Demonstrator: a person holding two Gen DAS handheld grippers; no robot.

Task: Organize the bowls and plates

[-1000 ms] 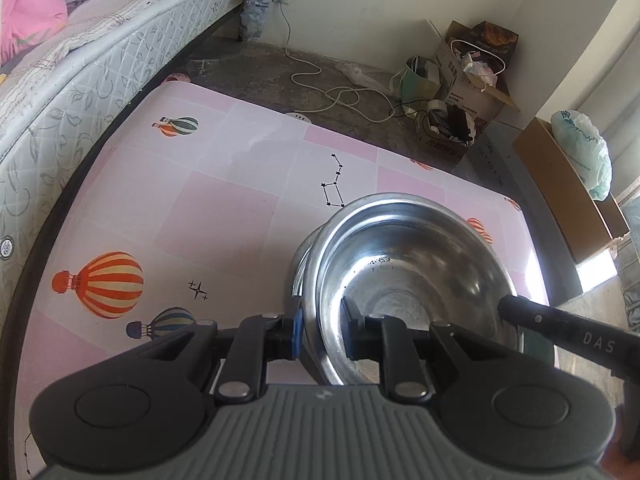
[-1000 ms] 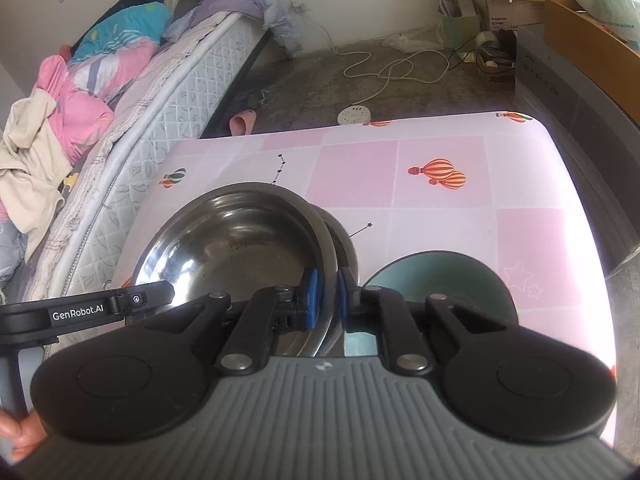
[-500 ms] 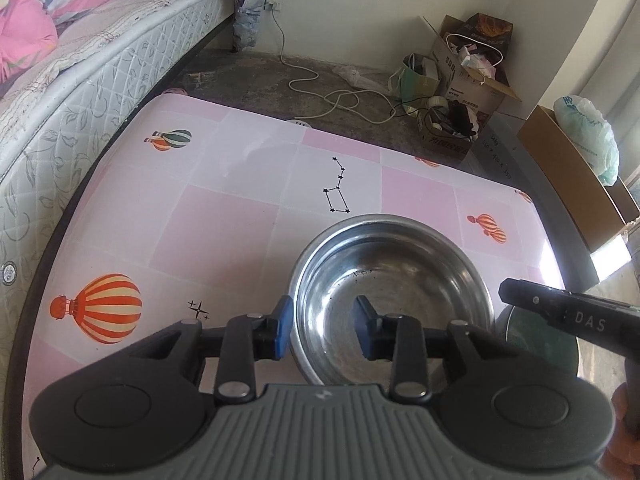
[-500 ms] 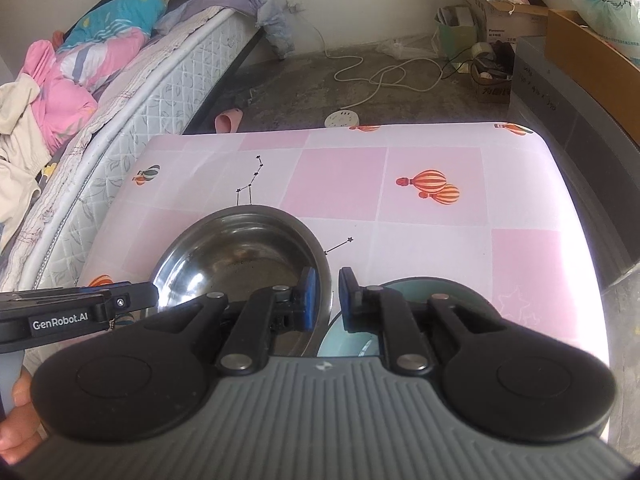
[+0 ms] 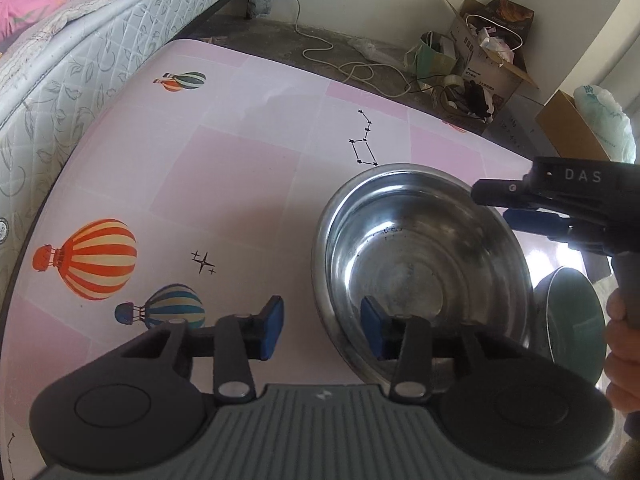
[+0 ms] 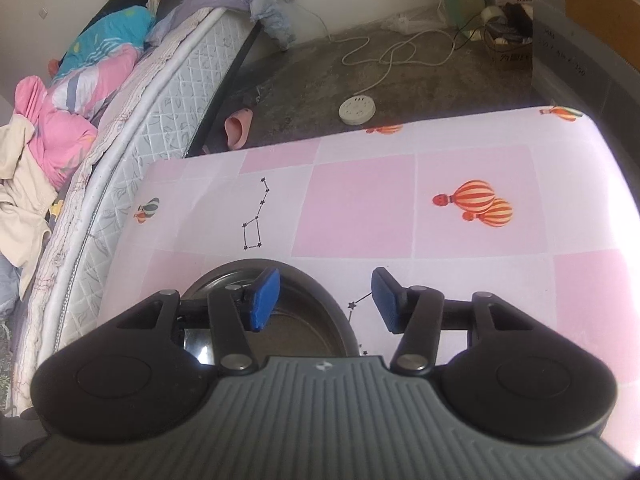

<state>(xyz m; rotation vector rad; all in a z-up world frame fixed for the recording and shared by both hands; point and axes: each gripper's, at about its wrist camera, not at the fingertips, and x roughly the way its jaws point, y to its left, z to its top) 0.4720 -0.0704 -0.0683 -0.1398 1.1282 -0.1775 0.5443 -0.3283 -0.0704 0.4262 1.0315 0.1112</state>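
Note:
A steel bowl (image 5: 420,256) stands on the pink balloon-print table (image 5: 224,184), its rim looking doubled as if nested in a second one. My left gripper (image 5: 322,330) is open astride the bowl's near rim, one pad inside and one outside, neither pressing. A green dish (image 5: 576,320) lies just right of the bowl. My right gripper (image 5: 532,216) hovers over the bowl's far right rim, held by a hand (image 5: 618,344). In the right wrist view the right gripper (image 6: 325,300) has its jaws opening, with the bowl's (image 6: 304,320) rim loose between them.
A mattress (image 5: 80,40) with bedding runs along the table's left side. Beyond the far table edge (image 6: 360,148) lie a white cable and socket (image 6: 357,110), a pink slipper (image 6: 239,130) and cardboard boxes (image 5: 488,52). The tabletop's left and far parts are bare.
Both grippers were shut on the tilted bowl's rim and have let go. The bowl now rests level on the table. The right gripper has pulled back and spread wide.

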